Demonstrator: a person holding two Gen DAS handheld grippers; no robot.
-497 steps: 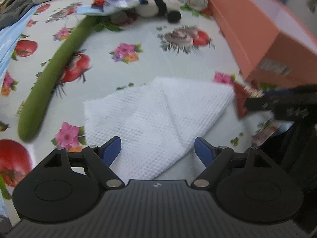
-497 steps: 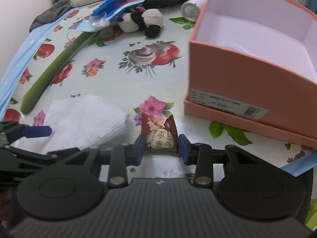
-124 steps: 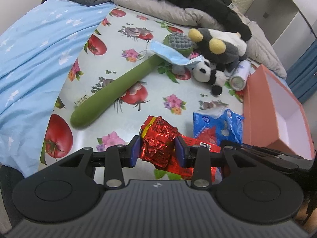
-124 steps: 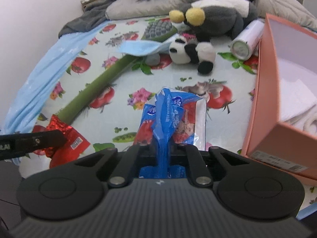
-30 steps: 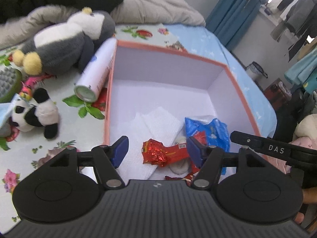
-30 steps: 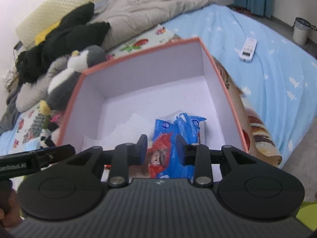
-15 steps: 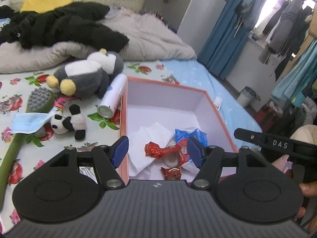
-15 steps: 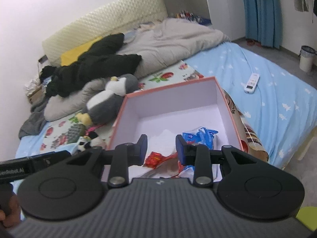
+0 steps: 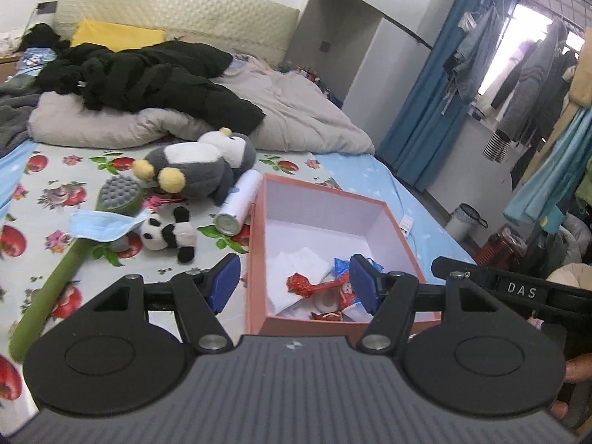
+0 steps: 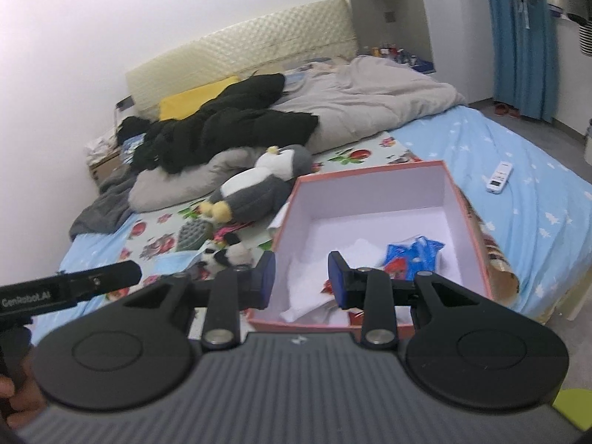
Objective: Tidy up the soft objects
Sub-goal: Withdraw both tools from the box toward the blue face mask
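Both tongs are spread wide and hold nothing: the left gripper (image 9: 294, 279) and the right gripper (image 10: 301, 279). The pink box (image 9: 255, 259), middle of the frame, holds the red candy wrapper (image 9: 307, 285) and blue packet (image 10: 414, 255). The little panda (image 9: 166, 233) lies mid-left – a grab could knock the spray can (image 9: 236, 209) rolling. The box wall hides some things – hard to tell what.

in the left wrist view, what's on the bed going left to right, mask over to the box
blue face mask → small panda plush → white spray can → orange box; the big grey penguin plush lies behind these, so its place in the row is unclear.
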